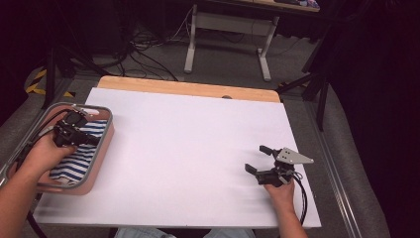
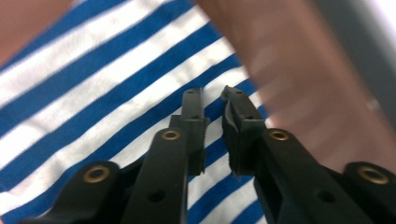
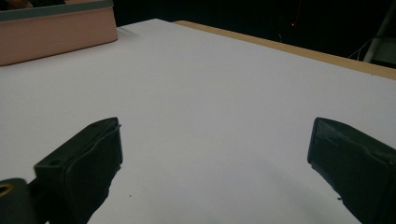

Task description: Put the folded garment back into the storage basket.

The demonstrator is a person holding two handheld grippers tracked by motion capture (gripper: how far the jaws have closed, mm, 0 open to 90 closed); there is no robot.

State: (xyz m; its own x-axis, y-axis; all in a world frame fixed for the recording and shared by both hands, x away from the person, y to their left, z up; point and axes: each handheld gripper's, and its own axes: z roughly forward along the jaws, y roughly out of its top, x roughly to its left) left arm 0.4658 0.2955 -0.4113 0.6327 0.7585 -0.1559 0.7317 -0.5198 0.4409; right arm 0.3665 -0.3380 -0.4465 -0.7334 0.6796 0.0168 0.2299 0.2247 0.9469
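Observation:
A blue-and-white striped cloth [image 1: 79, 161] lies in a pink bin with a grey rim [image 1: 105, 148] at the table's left edge. My left gripper [image 1: 81, 136] reaches down into the bin, just above the cloth. In the left gripper view its jaws [image 2: 211, 95] stand a narrow gap apart, and the stripes [image 2: 93, 93] show through the gap with nothing pinched. My right gripper [image 1: 254, 157] rests low on the white tabletop [image 1: 198, 129] at the near right. It is open wide with nothing between its fingers [image 3: 215, 154]. The pink bin [image 3: 56, 32] shows far off in the right gripper view.
A wooden strip [image 1: 188, 88] borders the far side of the white top. Beyond it are a desk's grey legs [image 1: 190, 44] and cables on the floor. A metal rail [image 1: 337, 188] runs along the table's right side.

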